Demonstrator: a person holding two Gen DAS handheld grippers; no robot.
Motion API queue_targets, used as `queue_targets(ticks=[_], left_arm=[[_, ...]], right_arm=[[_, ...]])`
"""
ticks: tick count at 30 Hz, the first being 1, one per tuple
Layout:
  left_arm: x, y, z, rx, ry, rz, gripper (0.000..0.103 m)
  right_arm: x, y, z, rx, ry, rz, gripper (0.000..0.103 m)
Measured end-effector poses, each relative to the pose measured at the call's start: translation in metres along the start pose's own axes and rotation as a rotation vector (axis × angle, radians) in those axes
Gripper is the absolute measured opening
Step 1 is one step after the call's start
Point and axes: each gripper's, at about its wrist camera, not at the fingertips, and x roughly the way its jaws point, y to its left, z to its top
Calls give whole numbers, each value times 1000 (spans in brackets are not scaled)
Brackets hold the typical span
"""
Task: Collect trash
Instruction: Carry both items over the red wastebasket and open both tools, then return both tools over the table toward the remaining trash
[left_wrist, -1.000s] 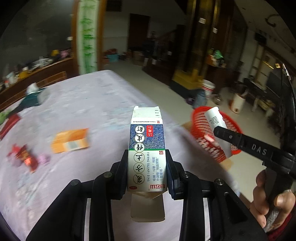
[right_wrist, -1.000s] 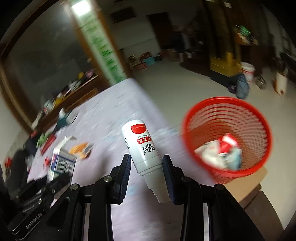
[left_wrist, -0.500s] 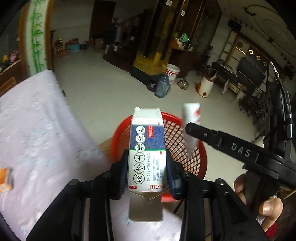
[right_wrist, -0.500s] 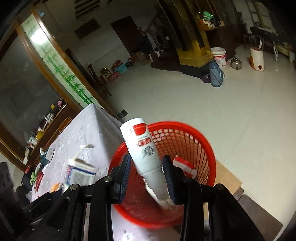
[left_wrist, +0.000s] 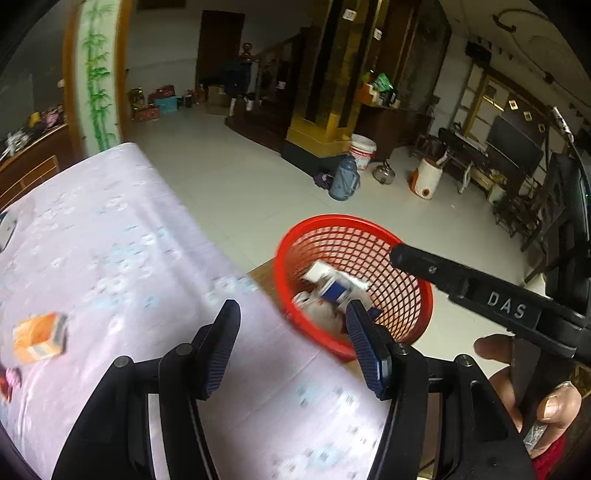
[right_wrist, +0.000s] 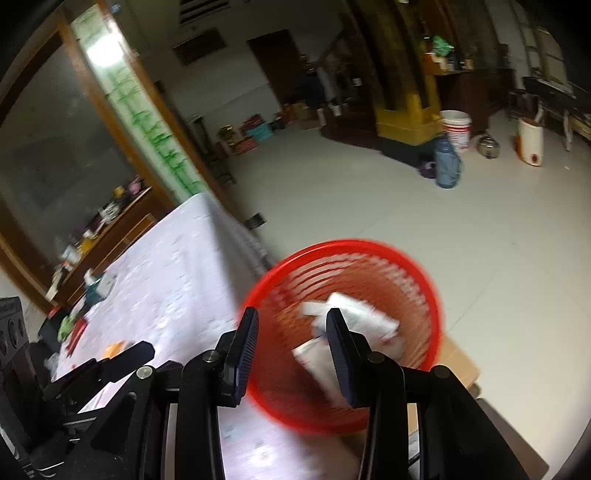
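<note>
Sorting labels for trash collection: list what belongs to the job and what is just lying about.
Job:
red basket
blue-and-white box in it
orange box on the table
left gripper, right gripper, both open

Lying about:
blue flask
white bucket
kettle

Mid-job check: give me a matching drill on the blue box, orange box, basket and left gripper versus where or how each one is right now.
Things:
1. blue box
2. orange box
3. basket
4. left gripper

States:
A. open, holding nothing
B. lying on the tablecloth
C. on the floor beside the table
D. inside the basket with other trash

Pairs: 1-D, 2-B, 3-C, 4-A
</note>
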Motion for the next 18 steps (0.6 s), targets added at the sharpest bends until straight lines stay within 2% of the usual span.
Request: queue_targets(ticks=[6,14,18], left_arm=[[-49,43,-36,-39,-21,48,58],[-108,104,-93,-80,-64,199,59],[-127,135,-116,-124,-63,245,59]], right_arm=[[0,56,-30,-83,34,69,41],[12,127,-77,-195,104,130,41],[26,162,-103,-248,165,163,41]])
